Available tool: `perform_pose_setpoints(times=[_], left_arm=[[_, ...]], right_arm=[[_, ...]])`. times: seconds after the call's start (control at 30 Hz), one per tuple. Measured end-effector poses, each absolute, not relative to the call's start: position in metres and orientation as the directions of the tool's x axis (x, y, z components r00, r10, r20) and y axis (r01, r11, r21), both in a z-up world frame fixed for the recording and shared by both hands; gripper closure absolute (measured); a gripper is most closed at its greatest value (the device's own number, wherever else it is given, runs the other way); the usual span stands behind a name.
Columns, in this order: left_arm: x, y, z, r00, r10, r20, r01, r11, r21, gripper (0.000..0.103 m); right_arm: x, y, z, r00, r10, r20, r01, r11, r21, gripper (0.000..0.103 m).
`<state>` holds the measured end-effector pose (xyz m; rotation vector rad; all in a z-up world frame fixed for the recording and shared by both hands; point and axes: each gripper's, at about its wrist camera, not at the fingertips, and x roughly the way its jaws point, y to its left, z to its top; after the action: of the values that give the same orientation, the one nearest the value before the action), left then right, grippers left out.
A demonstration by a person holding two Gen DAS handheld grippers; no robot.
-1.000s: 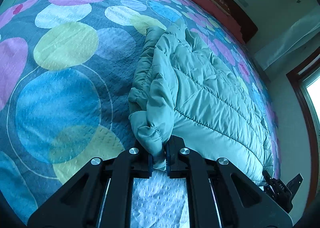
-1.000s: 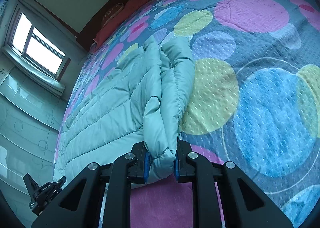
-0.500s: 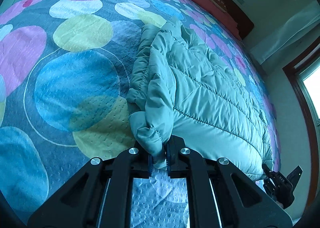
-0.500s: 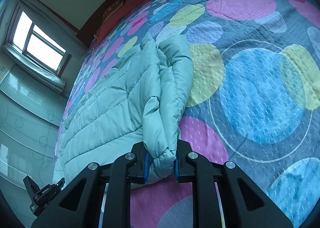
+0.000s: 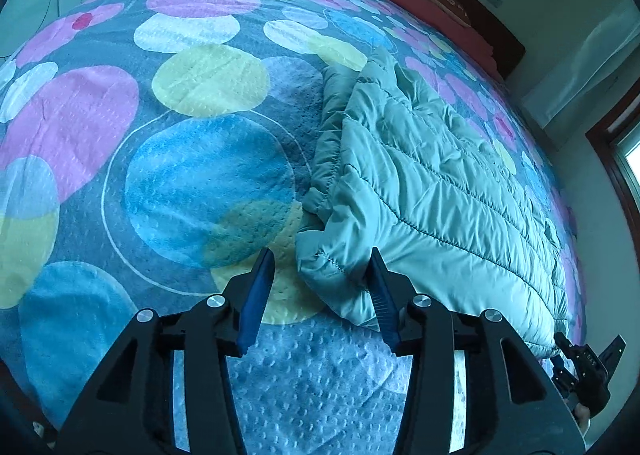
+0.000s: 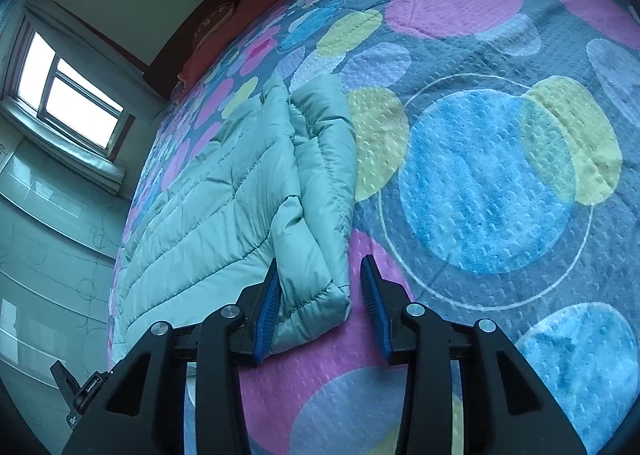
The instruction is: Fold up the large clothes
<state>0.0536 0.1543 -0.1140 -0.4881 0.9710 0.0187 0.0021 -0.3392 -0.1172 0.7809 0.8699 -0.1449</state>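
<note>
A pale green quilted puffer jacket [image 5: 432,191] lies folded on the bed, also in the right wrist view [image 6: 240,199]. My left gripper [image 5: 318,291] is open, its jaws spread around a corner of the jacket that rests on the bedspread. My right gripper [image 6: 320,303] is open too, its jaws spread around the other near corner [image 6: 316,295] lying on the bedspread. Neither gripper holds the fabric.
The bed has a bedspread [image 5: 192,159] with large coloured circles, also in the right wrist view [image 6: 488,183]. A red pillow [image 5: 436,11] lies by the dark headboard. A window [image 6: 68,95] is at the left. The other gripper shows at each view's lower edge [image 5: 584,371].
Both grippers were shut on the jacket's corners and have opened. The corners now lie on the bedspread between the jaws.
</note>
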Motion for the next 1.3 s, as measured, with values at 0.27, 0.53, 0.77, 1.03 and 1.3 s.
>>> perform_pose_setpoints(times=[0.27,0.53,0.77,1.03,1.3], left_arm=[[0.048,0.169,-0.102,0.581,-0.122,-0.805,-0.249,0.915,-0.319,0.053],[0.044,0.178,-0.089,0.601,-0.047,-0.798,-0.277,0.924,-0.263,0.053],[0.055,0.172,-0.074,0.626,-0.045,-0.779,-0.258,0.93,-0.261,0.053],[0.072,0.138,-0.061,0.648,-0.074,-0.758,-0.177,0.953,-0.244,0.053],[0.089,0.101,-0.059,0.658,-0.075,-0.749,-0.101,0.977,-0.186,0.053]], right_arm=[[-0.012,-0.35,-0.106,0.638,0.11,-0.762,0.437,0.763,0.476,0.061],[-0.009,-0.344,-0.081,0.616,-0.099,-0.781,0.471,0.842,0.265,0.06],[0.006,-0.323,-0.059,0.648,-0.144,-0.748,0.426,0.883,0.199,0.061],[0.045,-0.264,-0.041,0.688,-0.072,-0.723,0.284,0.942,0.177,0.062],[0.076,-0.209,-0.042,0.69,0.001,-0.724,0.168,0.973,0.161,0.062]])
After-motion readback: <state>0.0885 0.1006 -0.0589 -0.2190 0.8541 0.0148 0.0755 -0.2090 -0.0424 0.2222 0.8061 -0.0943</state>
